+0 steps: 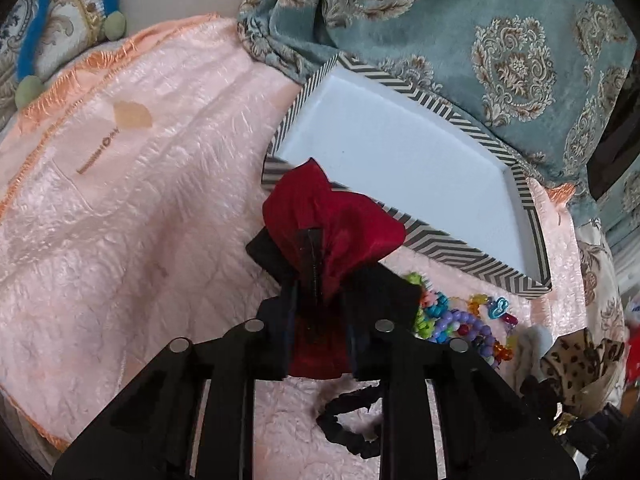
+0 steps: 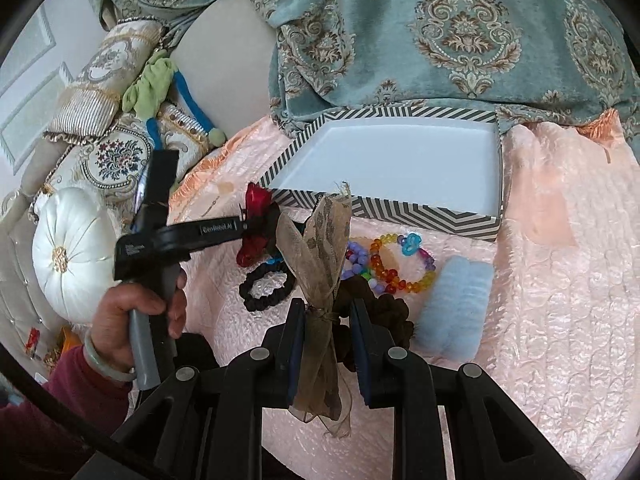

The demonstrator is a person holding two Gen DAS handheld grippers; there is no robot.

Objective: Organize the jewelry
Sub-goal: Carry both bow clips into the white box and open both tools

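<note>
My left gripper (image 1: 320,308) is shut on a red and black fabric hair bow (image 1: 332,216) and holds it above the pink cloth, just in front of the near edge of the empty zigzag-patterned box (image 1: 440,248). In the right wrist view the bow (image 2: 256,220) hangs from the left gripper (image 2: 244,226). My right gripper (image 2: 326,316) has a sheer brown leopard-print bow (image 2: 324,248) between its fingers, with a gap on the right side. Colourful bead bracelets (image 2: 396,264) and a black scrunchie (image 2: 266,286) lie on the cloth before the box (image 2: 400,212).
A pale blue fluffy clip (image 2: 456,308) and a brown scrunchie (image 2: 384,312) lie on the pink cloth (image 2: 560,280). A teal patterned blanket (image 2: 440,40) lies behind the box. Cushions (image 2: 72,248) sit at the left.
</note>
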